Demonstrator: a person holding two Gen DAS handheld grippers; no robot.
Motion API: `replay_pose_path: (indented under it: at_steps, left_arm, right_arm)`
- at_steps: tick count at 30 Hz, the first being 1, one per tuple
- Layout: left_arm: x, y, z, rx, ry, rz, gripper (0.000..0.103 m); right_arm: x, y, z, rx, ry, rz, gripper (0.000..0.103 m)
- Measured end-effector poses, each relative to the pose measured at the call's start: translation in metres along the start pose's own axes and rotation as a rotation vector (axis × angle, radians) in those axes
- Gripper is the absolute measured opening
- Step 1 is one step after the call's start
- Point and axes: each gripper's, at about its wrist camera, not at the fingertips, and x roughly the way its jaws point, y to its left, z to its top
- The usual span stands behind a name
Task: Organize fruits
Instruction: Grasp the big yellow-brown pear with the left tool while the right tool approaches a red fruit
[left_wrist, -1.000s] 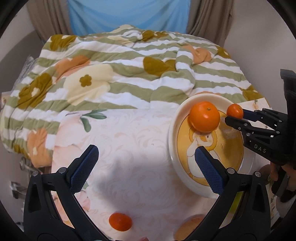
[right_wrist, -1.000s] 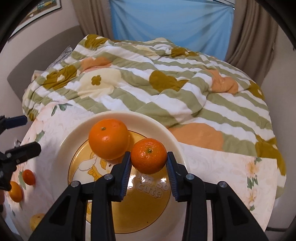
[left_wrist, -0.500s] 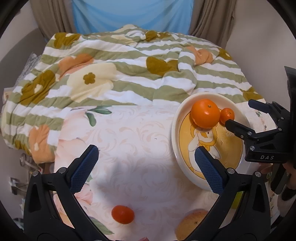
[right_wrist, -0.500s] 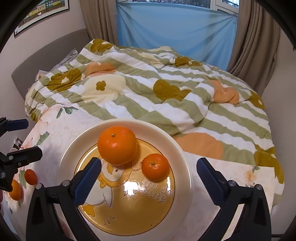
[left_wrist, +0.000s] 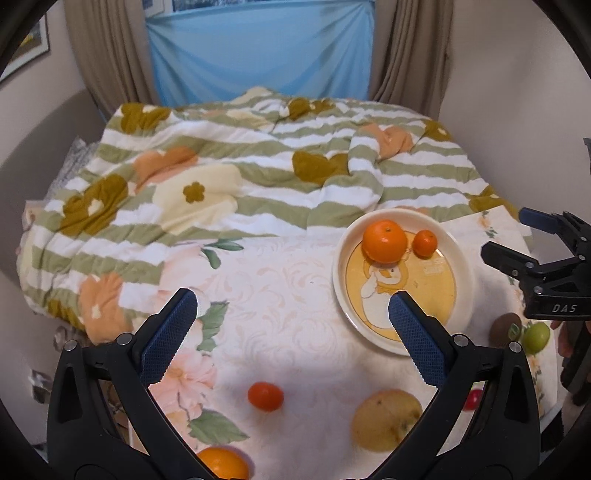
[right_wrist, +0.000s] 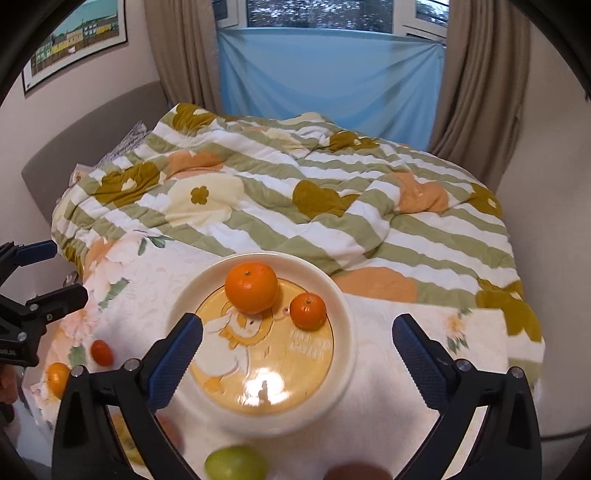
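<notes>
- Left wrist view: your left gripper (left_wrist: 291, 325) has its jaws spread wide with nothing between them, above the floral cloth (left_wrist: 280, 295).
- The plate (left_wrist: 463, 266) sits to the right, holding a large orange (left_wrist: 384, 240) and a small mandarin (left_wrist: 424, 242) just beside it.
- Off the plate lie a small red-orange mandarin (left_wrist: 265, 396), a yellow pear (left_wrist: 386, 419), another orange (left_wrist: 223, 463) at the bottom edge, and a kiwi (left_wrist: 504, 328) touching a green fruit (left_wrist: 536, 336).
- Your right gripper (left_wrist: 517, 236) shows at the right edge, jaws apart.
- Right wrist view: your right gripper (right_wrist: 297, 341) is wide open and empty over the plate (right_wrist: 347, 332); both citrus fruits rest on it, clear of the pads.
- The striped quilt (right_wrist: 332, 206) lies behind.
</notes>
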Motion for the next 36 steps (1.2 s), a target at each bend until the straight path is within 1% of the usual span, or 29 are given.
replay_pose_path:
  at_steps: [5, 7, 10, 13, 16, 20, 22, 24, 27, 32, 36]
  left_arm:
    - [-0.04, 0.001, -0.01, 0.026, -0.058, -0.006, 0.103]
    - [-0.055, 0.003, -0.016, 0.031, -0.078, -0.016, 0.103]
    - [-0.076, 0.005, -0.028, 0.048, -0.106, -0.033, 0.103]
    - [-0.089, 0.007, -0.04, 0.064, -0.126, -0.056, 0.103]
    - [-0.093, 0.007, -0.053, 0.09, -0.126, -0.086, 0.103]
    - [-0.086, 0.001, -0.07, 0.136, -0.105, -0.116, 0.103]
    - [-0.079, -0.004, -0.077, 0.159, -0.087, -0.128, 0.103]
    - [-0.07, -0.01, -0.086, 0.181, -0.065, -0.155, 0.103]
    - [-0.055, -0.022, -0.1, 0.219, -0.038, -0.194, 0.103]
    - [-0.029, -0.046, -0.12, 0.296, 0.001, -0.228, 0.103]
    - [-0.004, -0.061, -0.129, 0.332, 0.043, -0.25, 0.103]
  right_arm:
    - [-0.048, 0.007, -0.018, 0.049, -0.02, -0.03, 0.103]
    - [-0.063, 0.012, -0.026, 0.066, -0.02, -0.057, 0.103]
    - [-0.083, 0.017, -0.042, 0.11, -0.028, -0.068, 0.103]
    - [-0.1, 0.021, -0.059, 0.16, -0.036, -0.094, 0.103]
    - [-0.112, 0.026, -0.075, 0.187, -0.043, -0.123, 0.103]
    - [-0.117, 0.029, -0.099, 0.215, -0.029, -0.162, 0.103]
    - [-0.115, 0.029, -0.113, 0.223, -0.012, -0.189, 0.103]
    - [-0.111, 0.029, -0.126, 0.222, 0.003, -0.197, 0.103]
    - [-0.102, 0.031, -0.144, 0.219, 0.02, -0.191, 0.102]
    - [-0.086, 0.033, -0.17, 0.199, 0.034, -0.166, 0.102]
    - [-0.068, 0.03, -0.185, 0.193, 0.058, -0.147, 0.102]
